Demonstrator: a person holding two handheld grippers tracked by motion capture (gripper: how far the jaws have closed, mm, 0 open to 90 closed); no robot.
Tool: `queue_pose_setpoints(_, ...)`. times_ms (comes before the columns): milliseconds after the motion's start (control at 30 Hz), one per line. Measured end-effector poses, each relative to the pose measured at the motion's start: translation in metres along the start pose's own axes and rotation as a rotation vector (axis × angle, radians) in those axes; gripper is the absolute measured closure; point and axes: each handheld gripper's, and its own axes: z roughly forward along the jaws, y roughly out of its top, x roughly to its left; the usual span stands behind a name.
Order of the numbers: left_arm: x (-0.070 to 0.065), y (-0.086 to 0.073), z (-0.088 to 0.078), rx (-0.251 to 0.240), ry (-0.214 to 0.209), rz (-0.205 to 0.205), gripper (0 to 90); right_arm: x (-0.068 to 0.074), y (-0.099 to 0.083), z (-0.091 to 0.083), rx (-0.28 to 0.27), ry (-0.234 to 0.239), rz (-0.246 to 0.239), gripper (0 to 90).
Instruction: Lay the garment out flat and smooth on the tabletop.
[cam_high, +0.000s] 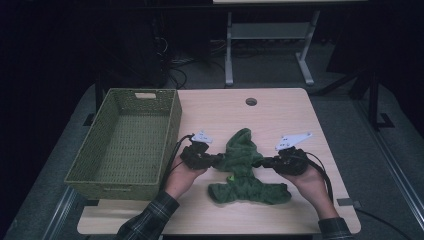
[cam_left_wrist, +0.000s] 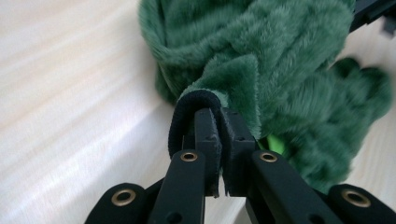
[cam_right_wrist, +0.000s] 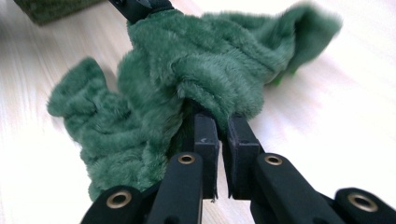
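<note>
Your left gripper (cam_high: 212, 161) clamped on green fleece garment (cam_high: 245, 172), dark hem pinched, seen in left gripper view. Your right gripper (cam_high: 264, 162) clamped on opposite fold. Garment mid-table, near edge. Woven basket (cam_high: 80, 172) left, well apart. Table (cam_high: 280, 112) bare beyond.

— What is the green garment (cam_high: 245, 170) made of?
— Plush cloth, a soft matt pile, with a smooth dark bound hem (cam_left_wrist: 194, 100).
— And the basket (cam_high: 127, 145) at the table's left edge?
— Rough woven fibre, olive, dull.
— The table (cam_high: 280, 112)?
— Pale wood-grain top, smooth, faint sheen. The gripper (cam_left_wrist: 218, 140) is matt black plastic with brass-coloured rivets.
</note>
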Motion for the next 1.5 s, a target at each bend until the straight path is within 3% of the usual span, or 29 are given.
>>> queue_pose_setpoints(100,0.003,-0.005,0.01,0.042,0.007,-0.014,86.3,-0.003,-0.004,0.014,0.031,0.019,0.01,84.6)
queue_pose_setpoints(200,0.005,-0.007,0.016,0.092,0.013,0.004,86.1,-0.008,-0.011,0.027,0.069,0.032,0.026,84.6)
queue_pose_setpoints(367,0.005,-0.012,0.029,0.125,0.007,0.011,84.9,-0.01,-0.015,0.037,0.109,0.044,0.05,84.1)
queue_pose_setpoints(433,0.004,-0.011,0.028,0.118,0.012,0.012,82.1,-0.01,-0.016,0.04,0.115,0.042,0.04,82.7)
queue_pose_setpoints(533,0.002,-0.008,0.021,0.107,0.013,0.008,65.7,-0.009,-0.017,0.036,0.104,0.037,0.044,74.3)
queue_pose_setpoints(600,-0.002,-0.005,0.011,0.078,0.033,0.021,59.4,-0.01,-0.016,0.029,0.085,0.041,0.054,69.2)
queue_pose_setpoints(833,-0.009,0.016,-0.013,-0.008,0.037,0.055,50.6,-0.017,0.001,-0.008,-0.031,-0.002,0.065,63.9)
queue_pose_setpoints(967,0.0,0.029,-0.011,-0.021,0.039,0.045,50.7,-0.029,0.015,-0.005,-0.052,-0.004,0.085,63.8)
queue_pose_setpoints(1100,0.014,0.04,0.001,-0.041,0.037,0.002,52.0,-0.042,0.03,0.012,-0.042,0.009,0.102,63.8)
queue_pose_setpoints(1200,0.023,0.045,0.011,-0.032,0.037,-0.005,53.2,-0.049,0.036,0.026,-0.03,0.013,0.11,63.8)
queue_pose_setpoints(1400,0.045,0.052,0.034,-0.011,0.052,-0.04,53.0,-0.061,0.04,0.053,-0.004,0.027,0.147,63.4)
queue_pose_setpoints(1500,0.053,0.05,0.046,-0.006,0.025,-0.071,51.7,-0.065,0.037,0.063,0.018,0.039,0.176,63.5)
